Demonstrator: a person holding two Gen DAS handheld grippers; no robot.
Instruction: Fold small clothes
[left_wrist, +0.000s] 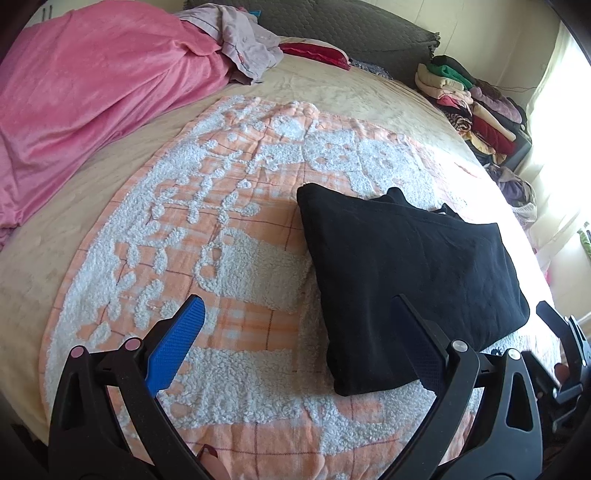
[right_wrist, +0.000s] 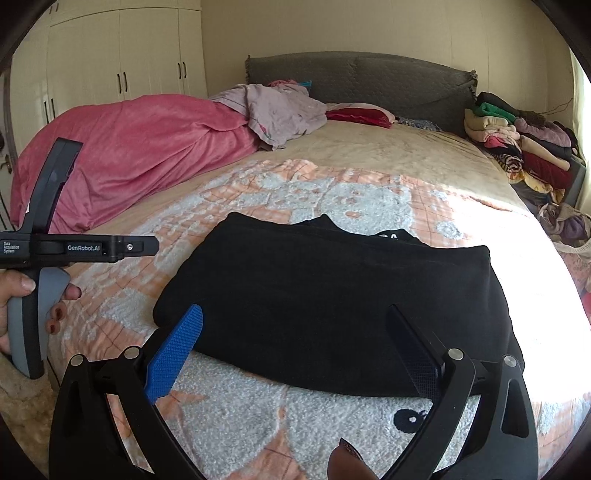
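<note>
Both tongs empty, fingers spread wide. Left gripper (left_wrist: 295, 339) hovers over the orange-and-white fleece blanket (left_wrist: 229, 236), its right finger overlapping the near-left edge of the folded black garment (left_wrist: 410, 280); contact unclear. Right gripper (right_wrist: 295, 343) hangs above the garment's (right_wrist: 332, 306) near edge, grasping nothing. Garment lies folded flat on the blanket (right_wrist: 236, 406), centre-right of the bed. Around: pink duvet (right_wrist: 140, 155) bunched along the left, pale crumpled clothes (right_wrist: 280, 110) and a red pillow (right_wrist: 358, 114) near the grey headboard (right_wrist: 369, 77), stack of folded clothes (right_wrist: 517, 144) at far right. Left hand (right_wrist: 22, 306) grips its handle just left of the garment. Open blanket left of and beyond the garment; wardrobe (right_wrist: 110, 55) well back.
</note>
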